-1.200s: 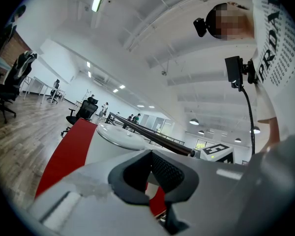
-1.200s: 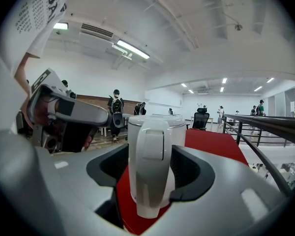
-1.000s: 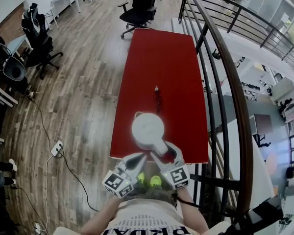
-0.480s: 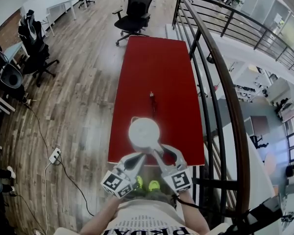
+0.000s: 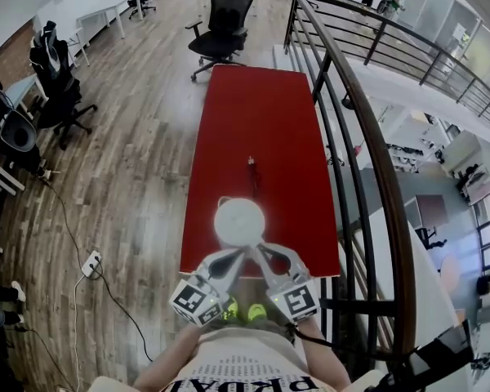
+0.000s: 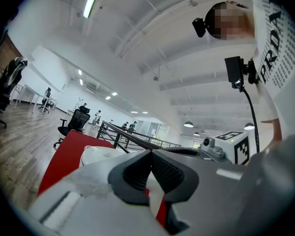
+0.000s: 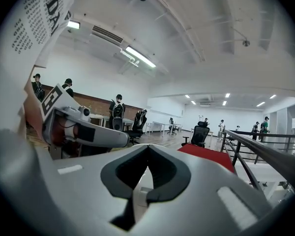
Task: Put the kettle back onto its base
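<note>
The left gripper (image 6: 150, 153) is closed with its tips touching and nothing between them, much as it looked a second ago. In its own view the white kettle (image 6: 99, 154) sits just beyond and to the left of those tips, on the red table (image 5: 261, 121). From the head view, the kettle (image 5: 239, 220) stands just ahead of both grippers near the table's near edge, lid upward, and neither gripper is gripping it. A thin pale rim shows at its far left side. That may be the base, though I cannot tell this for sure from above. The real change is on the right. A second ago the right gripper (image 7: 147, 147) had its jaws spread wide on either side of the kettle's handle. They have just been closing, and now the tips meet on nothing, with only a pale shape showing through the gap below them. The handle itself no longer shows in the head view, since the two grippers converge over the spot where it was. My reading is that the kettle has been let go and the set-down is done or nearly so. What remains is to confirm that it sits squarely on its base. Further ahead of the grippers, a small dark object (image 5: 251, 167) lies on the table, well apart from the kettle.
</note>
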{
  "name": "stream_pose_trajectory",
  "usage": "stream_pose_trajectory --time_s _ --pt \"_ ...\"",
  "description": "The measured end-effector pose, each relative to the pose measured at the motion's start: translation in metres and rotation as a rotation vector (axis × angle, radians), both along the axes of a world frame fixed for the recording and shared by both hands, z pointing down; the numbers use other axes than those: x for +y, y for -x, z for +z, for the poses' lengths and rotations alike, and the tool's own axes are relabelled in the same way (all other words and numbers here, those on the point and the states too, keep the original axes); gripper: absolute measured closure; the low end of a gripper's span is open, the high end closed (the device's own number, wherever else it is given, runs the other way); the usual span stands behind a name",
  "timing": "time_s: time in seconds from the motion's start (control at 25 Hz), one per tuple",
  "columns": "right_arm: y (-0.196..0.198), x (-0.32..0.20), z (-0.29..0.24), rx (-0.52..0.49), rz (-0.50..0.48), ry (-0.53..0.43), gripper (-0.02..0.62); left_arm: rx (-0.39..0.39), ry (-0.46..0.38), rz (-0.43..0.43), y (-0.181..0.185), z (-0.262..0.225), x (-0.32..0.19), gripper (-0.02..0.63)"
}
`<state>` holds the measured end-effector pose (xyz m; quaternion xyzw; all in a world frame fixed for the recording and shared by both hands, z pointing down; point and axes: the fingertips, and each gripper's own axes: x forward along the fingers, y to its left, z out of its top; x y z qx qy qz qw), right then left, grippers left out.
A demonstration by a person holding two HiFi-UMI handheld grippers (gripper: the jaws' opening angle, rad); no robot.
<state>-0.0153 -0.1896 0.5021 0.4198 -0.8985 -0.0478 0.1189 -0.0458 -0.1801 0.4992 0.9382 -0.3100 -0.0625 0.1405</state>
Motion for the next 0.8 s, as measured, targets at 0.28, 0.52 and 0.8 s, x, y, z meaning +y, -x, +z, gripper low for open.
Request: stream_pose_trajectory --time_s 0.28,0.52,0.8 --pt "0.0084 -0.0017 -0.0044 0.004 -0.017 -0.003 0.586 0.000 -0.024 0.006 0.0004 -0.0030 -0.0058 0.614" --pt "0.0057 -0.0029 -0.0031 0.004 -0.013 0.007 0.588 0.004 -0.011 0.008 -0.0023 -0.0057 -0.0079 0.614" --pt "0.0018 -0.0042 0.0025 0.017 -0.017 0.010 0.588 0.007 -0.010 0.017 -0.0077 -0.0014 -0.0096 0.614"
